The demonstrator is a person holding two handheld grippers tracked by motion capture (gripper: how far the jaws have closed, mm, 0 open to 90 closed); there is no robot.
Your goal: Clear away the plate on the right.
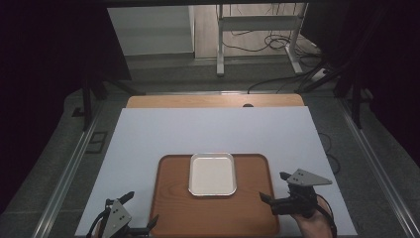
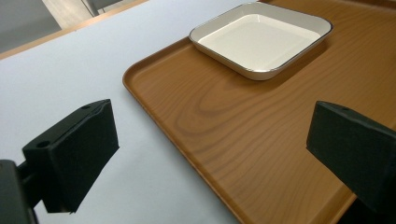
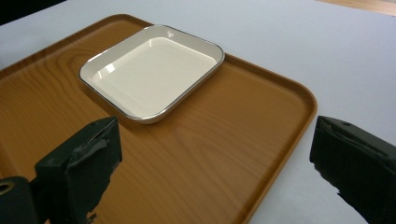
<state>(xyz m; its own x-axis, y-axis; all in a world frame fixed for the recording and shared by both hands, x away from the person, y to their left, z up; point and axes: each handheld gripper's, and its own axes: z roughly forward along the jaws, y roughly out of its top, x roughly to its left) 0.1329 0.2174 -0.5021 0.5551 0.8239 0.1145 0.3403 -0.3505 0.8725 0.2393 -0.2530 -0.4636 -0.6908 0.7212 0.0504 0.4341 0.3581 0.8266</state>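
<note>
A brown wooden tray (image 1: 213,210) lies on the white table sheet at the near middle, and a white square dish (image 1: 212,174) with a silver rim sits empty on its far half. My left gripper (image 1: 141,210) hovers at the tray's near left corner, open, with nothing between its jaws; one jaw is over the sheet, the other over the tray (image 2: 243,130). My right gripper (image 1: 274,186) is open at the tray's right edge, straddling it, held by a hand (image 1: 313,225). The dish (image 2: 261,38) (image 3: 152,72) lies ahead of both grippers, apart from them. The tray (image 3: 205,158) spreads under the right jaws.
The white sheet (image 1: 208,131) covers most of a wooden tabletop (image 1: 213,101), whose far strip shows. Beyond it are a grey floor, a metal desk frame (image 1: 257,34) and cables. Dark curtains stand at both sides.
</note>
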